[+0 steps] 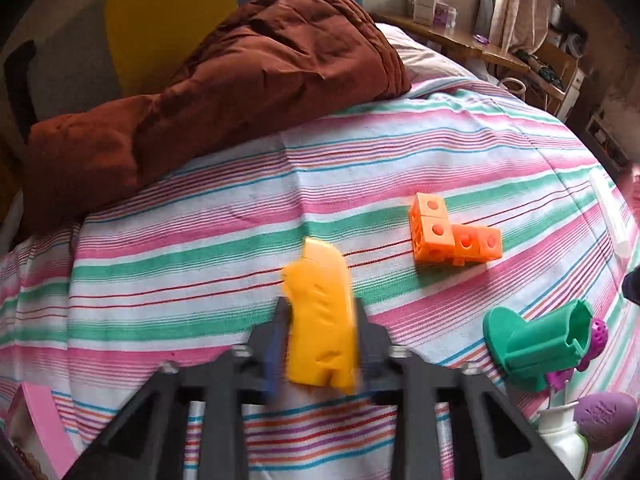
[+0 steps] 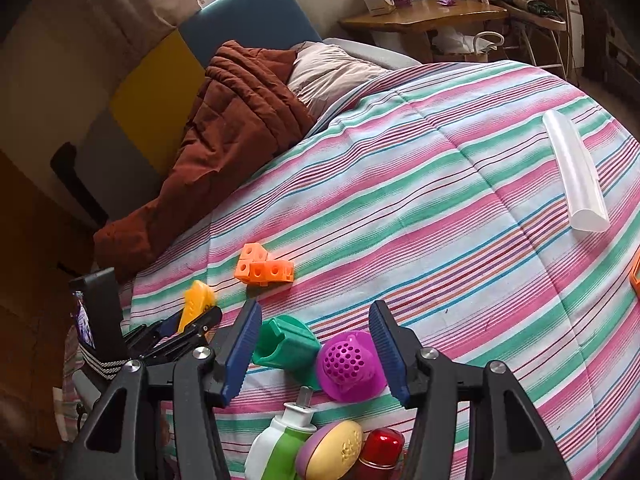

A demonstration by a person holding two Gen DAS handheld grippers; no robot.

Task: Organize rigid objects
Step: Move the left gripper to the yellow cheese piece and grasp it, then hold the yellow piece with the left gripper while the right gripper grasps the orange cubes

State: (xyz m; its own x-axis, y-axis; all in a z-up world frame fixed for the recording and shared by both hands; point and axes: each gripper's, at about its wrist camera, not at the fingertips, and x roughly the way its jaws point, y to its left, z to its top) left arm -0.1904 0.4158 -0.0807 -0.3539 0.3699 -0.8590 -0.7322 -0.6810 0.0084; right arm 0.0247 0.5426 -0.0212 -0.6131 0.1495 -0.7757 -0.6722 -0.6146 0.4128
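Note:
My left gripper [image 1: 320,312] is shut on a yellow plastic piece [image 1: 322,312], held above the striped bedspread; it also shows in the right wrist view [image 2: 196,304]. An orange L-shaped cube block [image 1: 452,232] lies ahead to its right, also seen in the right wrist view [image 2: 264,266]. My right gripper [image 2: 316,320] is open and empty, its jaws either side of a green plastic holder [image 2: 286,344] and a purple perforated cap [image 2: 348,364]. Below them lie a white and green bottle [image 2: 280,440], a yellow-purple egg shape [image 2: 330,454] and a red object [image 2: 380,446].
A brown quilt [image 1: 208,92] is heaped at the head of the bed with a pillow [image 2: 328,72] beside it. A white tube [image 2: 576,172] lies at the far right. A wooden side table [image 2: 424,16] holds boxes. A pink item [image 1: 36,420] sits at the lower left.

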